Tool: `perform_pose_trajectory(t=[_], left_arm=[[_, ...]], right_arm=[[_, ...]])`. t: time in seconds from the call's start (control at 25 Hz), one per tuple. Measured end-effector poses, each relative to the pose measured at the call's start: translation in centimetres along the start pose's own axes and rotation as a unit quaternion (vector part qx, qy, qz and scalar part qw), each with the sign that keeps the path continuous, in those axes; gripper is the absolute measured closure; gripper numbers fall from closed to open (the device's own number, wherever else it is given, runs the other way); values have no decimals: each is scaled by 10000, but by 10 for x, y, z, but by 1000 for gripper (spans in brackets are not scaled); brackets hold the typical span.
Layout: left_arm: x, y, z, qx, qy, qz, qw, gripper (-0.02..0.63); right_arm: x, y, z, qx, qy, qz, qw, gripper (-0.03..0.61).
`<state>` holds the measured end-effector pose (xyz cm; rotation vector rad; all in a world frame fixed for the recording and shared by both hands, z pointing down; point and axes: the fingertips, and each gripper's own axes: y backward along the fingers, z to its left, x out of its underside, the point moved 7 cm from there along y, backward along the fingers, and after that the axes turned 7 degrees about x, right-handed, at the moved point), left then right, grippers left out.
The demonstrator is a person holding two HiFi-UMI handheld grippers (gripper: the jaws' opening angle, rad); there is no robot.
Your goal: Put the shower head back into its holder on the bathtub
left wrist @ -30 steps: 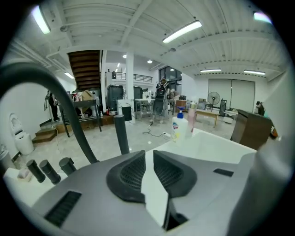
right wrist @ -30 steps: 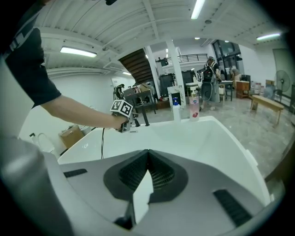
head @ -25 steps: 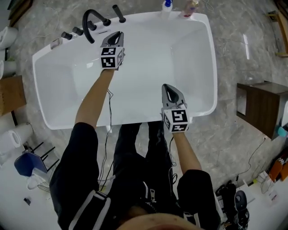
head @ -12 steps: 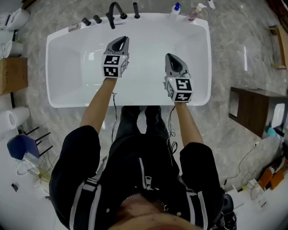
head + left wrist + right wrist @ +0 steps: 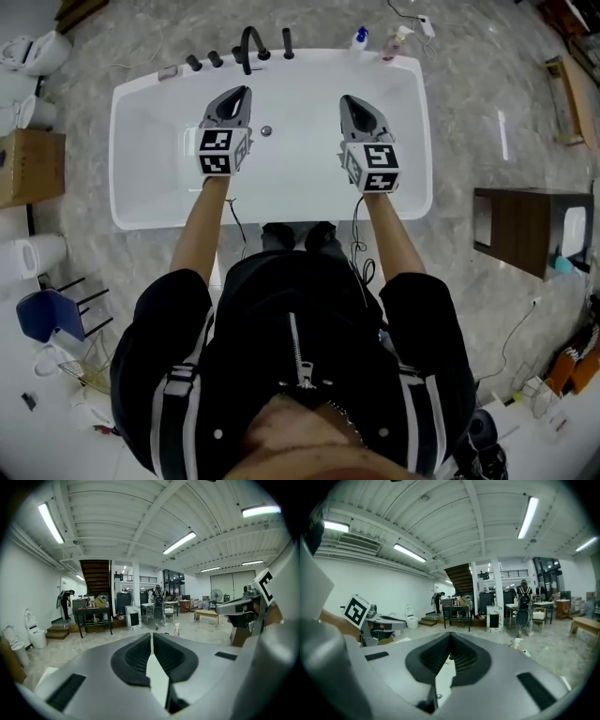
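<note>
The white bathtub [image 5: 131, 202] lies below me in the head view. On its far rim stand a black curved faucet [image 5: 249, 45], two black knobs [image 5: 204, 61] and a slim black shower head [image 5: 288, 42], upright beside the faucet. My left gripper [image 5: 242, 92] is held over the tub's left half, shut and empty, apart from the fixtures. My right gripper [image 5: 347, 98] is held level with it over the right half, also shut and empty. In the left gripper view the left gripper [image 5: 152, 634] faces the room with jaws together. The right gripper [image 5: 450, 634] shows the same in its own view.
Two bottles [image 5: 361, 39] [image 5: 396, 42] stand on the tub's far right rim. A dark wooden cabinet [image 5: 525, 230] is to the right, a cardboard box [image 5: 28, 167] and a blue chair [image 5: 47, 314] to the left. A table [image 5: 93, 616] and people stand across the room.
Both grippers have risen and now sit side by side, pointing nearly level. The left one has drawn away from the faucet. The tub looks smaller and farther below.
</note>
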<state>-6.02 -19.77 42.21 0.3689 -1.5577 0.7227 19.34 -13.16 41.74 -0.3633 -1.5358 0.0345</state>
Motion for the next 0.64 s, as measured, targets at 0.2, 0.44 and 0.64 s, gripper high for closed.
perform_pose_trajectory(t=[0.2,0.44,0.64], left_arm=[[-13,23,6,85,0,-169,9998,577],[-5,33,9,161,102,-179,9997,577],[0,35,11,224,163,-168,9995,577]], right_arm=[[-9,3,11,-9,99,-80,9999,571],[-7,3,25,-46,184,-10,9998,571],[-6,1,31,-72,155,-9,9999,571]])
